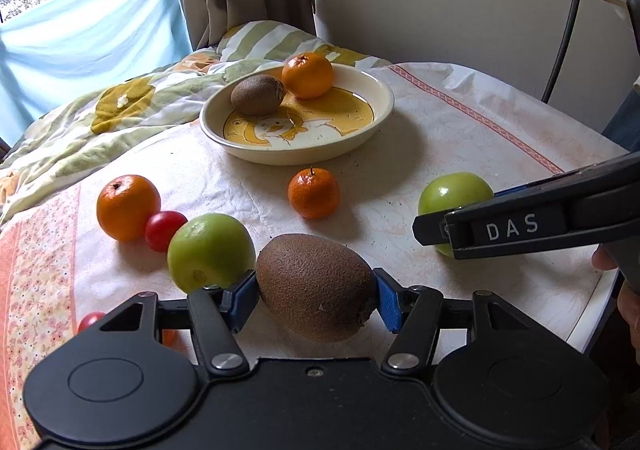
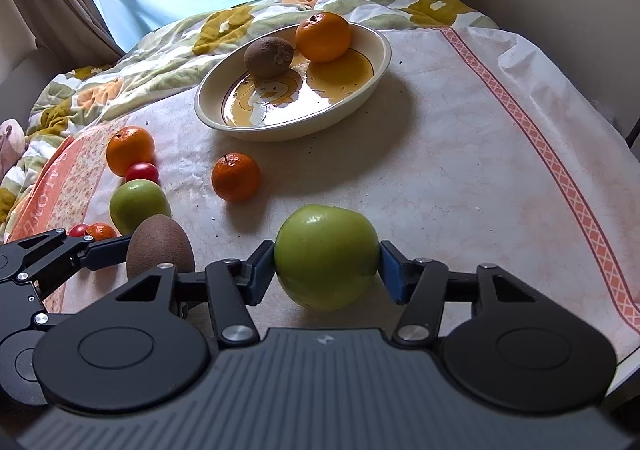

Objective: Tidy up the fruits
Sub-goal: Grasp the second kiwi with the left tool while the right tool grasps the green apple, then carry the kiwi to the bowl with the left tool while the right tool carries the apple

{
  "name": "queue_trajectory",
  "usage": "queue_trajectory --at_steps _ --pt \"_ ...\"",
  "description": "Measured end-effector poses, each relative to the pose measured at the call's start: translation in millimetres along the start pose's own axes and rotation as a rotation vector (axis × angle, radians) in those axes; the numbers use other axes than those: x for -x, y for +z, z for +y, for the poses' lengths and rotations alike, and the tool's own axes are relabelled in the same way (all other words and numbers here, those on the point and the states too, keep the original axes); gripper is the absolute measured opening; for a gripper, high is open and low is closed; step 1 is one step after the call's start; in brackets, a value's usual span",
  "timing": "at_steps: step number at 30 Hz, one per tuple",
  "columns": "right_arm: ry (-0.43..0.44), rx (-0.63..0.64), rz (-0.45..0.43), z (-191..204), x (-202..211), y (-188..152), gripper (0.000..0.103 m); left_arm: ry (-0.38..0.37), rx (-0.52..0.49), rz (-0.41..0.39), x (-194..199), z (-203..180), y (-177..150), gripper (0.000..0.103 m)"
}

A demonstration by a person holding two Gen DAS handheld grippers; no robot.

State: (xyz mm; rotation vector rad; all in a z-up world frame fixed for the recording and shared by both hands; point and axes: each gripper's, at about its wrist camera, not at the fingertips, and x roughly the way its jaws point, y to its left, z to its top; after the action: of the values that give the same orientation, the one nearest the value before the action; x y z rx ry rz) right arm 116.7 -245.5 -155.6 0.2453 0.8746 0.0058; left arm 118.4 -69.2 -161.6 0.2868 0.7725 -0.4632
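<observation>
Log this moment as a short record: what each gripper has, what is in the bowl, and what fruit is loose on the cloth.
left gripper: shut on kiwi, pads at both its ends
right gripper: shut on green apple, a pad against each side
bowl: holds second kiwi and mandarin, side by side at the far rim
loose on tablecloth: small mandarin, orange, cherry tomato, second green apple
</observation>
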Motion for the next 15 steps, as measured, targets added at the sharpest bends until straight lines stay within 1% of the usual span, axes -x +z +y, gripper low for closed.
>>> queue_trajectory --at_steps 7,15 --pt "-0.008 -0.004 -0.017 2 20 8 0.070 0.004 0.023 -0.029 20 2 13 0.065" --pt "-0.019 -0.015 -0.060 4 59 37 0.070 0.007 0.056 -0.086 58 6 42 0.065"
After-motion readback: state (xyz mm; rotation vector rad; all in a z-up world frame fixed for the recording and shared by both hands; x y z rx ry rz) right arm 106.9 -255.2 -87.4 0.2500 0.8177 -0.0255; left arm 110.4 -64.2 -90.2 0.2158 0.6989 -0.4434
